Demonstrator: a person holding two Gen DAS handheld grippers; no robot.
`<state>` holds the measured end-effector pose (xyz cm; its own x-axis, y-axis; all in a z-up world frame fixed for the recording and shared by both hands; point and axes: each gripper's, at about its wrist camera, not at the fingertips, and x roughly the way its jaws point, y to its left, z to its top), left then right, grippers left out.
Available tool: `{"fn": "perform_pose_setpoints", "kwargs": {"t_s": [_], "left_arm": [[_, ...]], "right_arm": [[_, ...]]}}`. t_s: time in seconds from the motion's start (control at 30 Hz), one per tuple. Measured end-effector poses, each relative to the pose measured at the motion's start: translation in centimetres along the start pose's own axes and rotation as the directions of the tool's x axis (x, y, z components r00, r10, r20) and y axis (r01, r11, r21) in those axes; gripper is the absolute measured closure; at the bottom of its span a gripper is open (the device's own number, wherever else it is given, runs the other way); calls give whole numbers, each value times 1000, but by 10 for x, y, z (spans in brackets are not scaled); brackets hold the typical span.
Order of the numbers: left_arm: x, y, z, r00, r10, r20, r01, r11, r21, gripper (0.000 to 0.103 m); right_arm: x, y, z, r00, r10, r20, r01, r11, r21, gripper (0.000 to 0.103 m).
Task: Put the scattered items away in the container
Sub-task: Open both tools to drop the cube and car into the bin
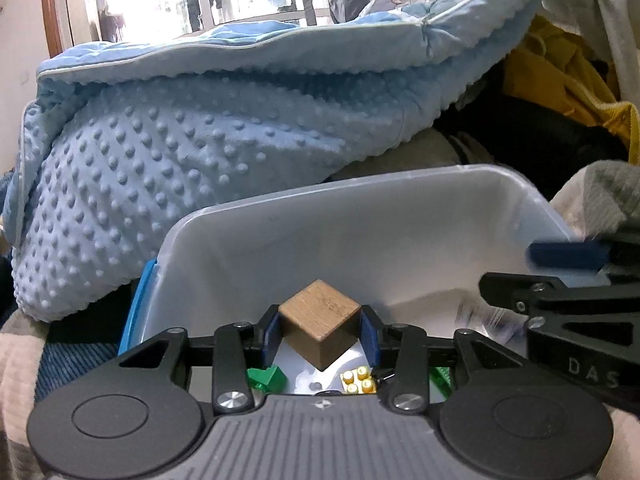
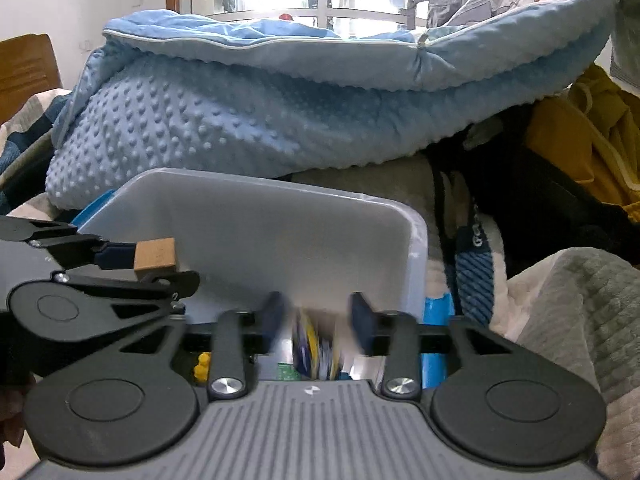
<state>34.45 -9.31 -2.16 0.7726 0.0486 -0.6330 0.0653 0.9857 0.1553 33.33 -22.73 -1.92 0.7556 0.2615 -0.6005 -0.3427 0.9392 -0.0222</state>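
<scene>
Left gripper (image 1: 320, 334) is clamped on a wooden cube (image 1: 320, 320), both pads against its side faces, and holds it above the open bin (image 1: 360, 216), over the near left part of the interior. The cube has not been let go.

Right gripper (image 2: 318, 318) hangs over the near right part of the same bin, jaws apart, nothing between them. Below them a blurred blue-and-yellow item (image 2: 316, 350) lies in the bin; I cannot tell what it is.

Already on the bin floor: a green brick (image 1: 267, 378), a yellow studded brick (image 1: 359, 381), a further green piece (image 1: 442, 378) at right, and a small yellow piece (image 2: 202, 366) seen from the right wrist.

Surroundings: a blue dotted blanket (image 1: 168, 176) is heaped behind the bin, with yellow cloth (image 1: 560, 80) at far right.

Assessment: the task looks well advanced, with several items binned and the cube at the drop point. No loose items show outside the bin, but the grippers and bedding hide most of the near surface, so completion cannot be confirmed.
</scene>
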Motion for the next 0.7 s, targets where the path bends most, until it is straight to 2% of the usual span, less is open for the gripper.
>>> {"fn": "perform_pose_setpoints", "kwargs": {"t_s": [0.03, 0.1, 0.27, 0.37, 0.5, 0.63, 0.7], "left_arm": [[-1, -1, -1, 1000, 14, 7, -14, 1000, 12, 45], [-5, 0, -2, 999, 28, 18, -28, 999, 23, 40], [-21, 5, 0, 999, 30, 40, -30, 1000, 9, 40], [-28, 8, 2, 998, 34, 47, -34, 999, -2, 33], [-40, 11, -1, 998, 29, 55, -28, 1000, -13, 32], [-71, 20, -26, 997, 30, 72, -28, 999, -39, 32], [-91, 33, -50, 997, 35, 74, -30, 997, -66, 32]], "right_arm": [[-2, 0, 0, 1000, -5, 13, 5, 1000, 2, 38], [-5, 0, 2, 1000, -10, 24, 10, 1000, -1, 37], [-16, 3, 2, 999, -6, 42, 6, 1000, 0, 36], [-25, 6, 3, 998, -5, 56, 5, 1000, -5, 36], [-42, 12, 1, 997, -9, 78, 11, 1000, -28, 35], [-62, 21, -10, 995, 26, 96, -22, 999, -40, 32], [-71, 29, -20, 993, 54, 106, -48, 997, -55, 26]]}}
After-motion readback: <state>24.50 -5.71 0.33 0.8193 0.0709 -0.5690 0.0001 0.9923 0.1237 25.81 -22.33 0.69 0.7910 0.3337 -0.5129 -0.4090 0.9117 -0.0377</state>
